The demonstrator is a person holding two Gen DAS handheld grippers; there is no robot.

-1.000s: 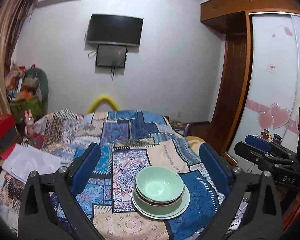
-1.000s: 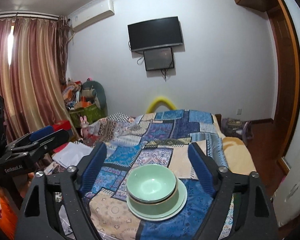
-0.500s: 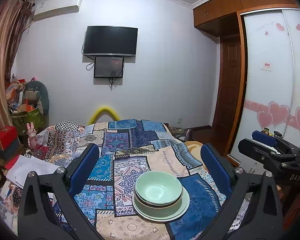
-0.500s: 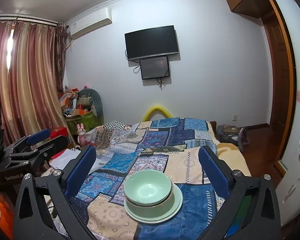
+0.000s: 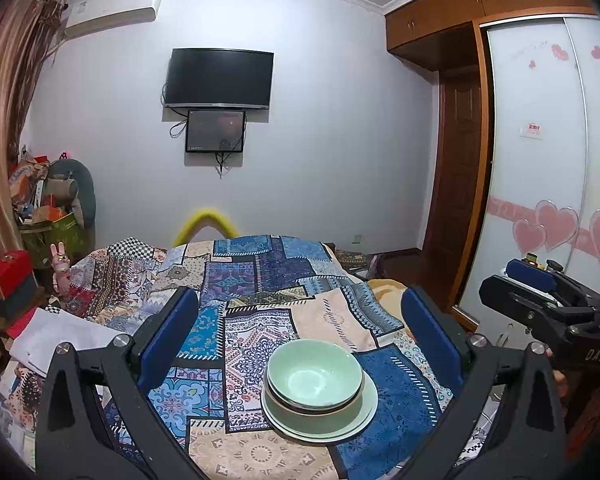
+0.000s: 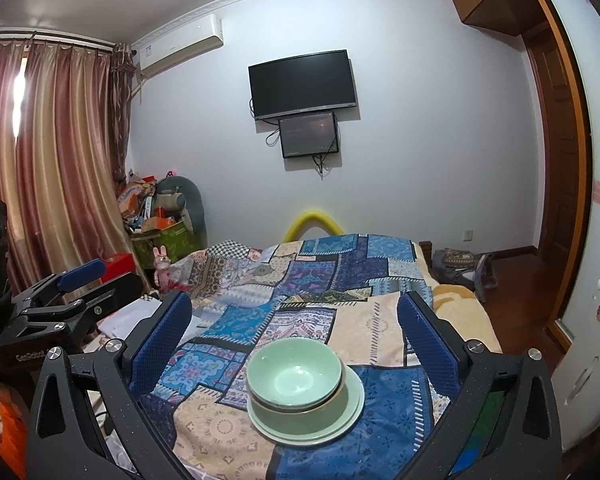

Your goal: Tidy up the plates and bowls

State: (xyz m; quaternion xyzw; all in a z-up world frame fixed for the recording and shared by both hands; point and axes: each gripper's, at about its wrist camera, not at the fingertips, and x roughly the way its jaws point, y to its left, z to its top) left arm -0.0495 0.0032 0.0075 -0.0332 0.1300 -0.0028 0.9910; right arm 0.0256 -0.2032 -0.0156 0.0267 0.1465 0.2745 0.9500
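Pale green glazed ware sat stacked on the near end of the bed (image 5: 260,280): a top bowl (image 5: 314,376) nested in a second bowl (image 5: 320,416), and both stood on a plate (image 5: 364,412) of the same colour. The stack rested on the patchwork quilt (image 6: 380,320), over its blue and cream patches, nearer the right side of the bed.

My left tool (image 5: 300,340) stood wide open, its blue pads well apart to the left and right of the stack and clear of it, with nothing between them but quilt and crockery lying further off. My right tool (image 6: 294,334) had just been spreading its jaws and now stood fully wide; no thing was gripped between them, and the bowls lay ahead, apart from both pads. In the left wrist view the right tool showed at the far right edge; in the right wrist view the left tool showed at the left edge.

On the far wall hung a dark television (image 5: 219,78) with a smaller screen (image 5: 215,131) just under it. Curtains (image 6: 52,160) hung at the left, beside a heap of boxes and bags (image 6: 156,212).
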